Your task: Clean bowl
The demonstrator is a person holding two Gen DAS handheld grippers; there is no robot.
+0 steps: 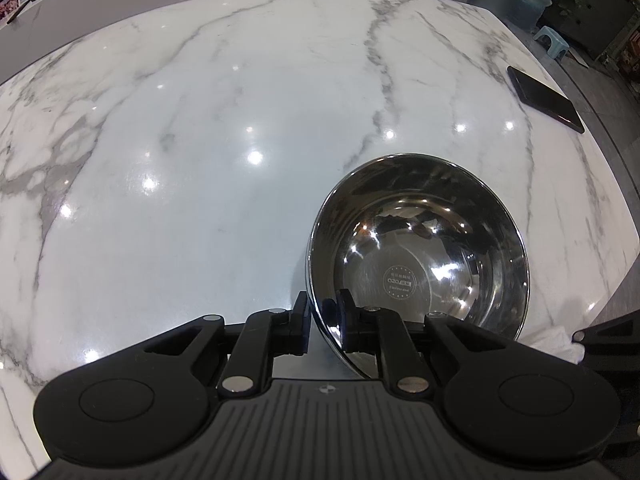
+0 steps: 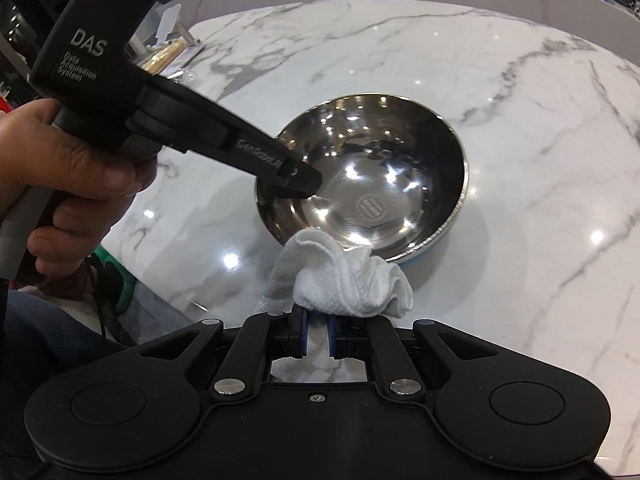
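A shiny steel bowl (image 1: 424,252) stands on the white marble table (image 1: 200,160); it also shows in the right wrist view (image 2: 372,200). My left gripper (image 1: 323,320) is shut on the bowl's near-left rim, one finger inside, one outside; in the right wrist view it (image 2: 294,182) reaches in from the left. My right gripper (image 2: 317,336) is shut on a bunched white cloth (image 2: 348,280), held just at the bowl's near rim, outside it. The cloth shows at the lower right of the left wrist view (image 1: 556,340).
A black phone (image 1: 544,98) lies near the table's far right edge. A white stand (image 2: 168,26) and clutter sit beyond the table's far left. A person's hand (image 2: 76,176) holds the left gripper's handle.
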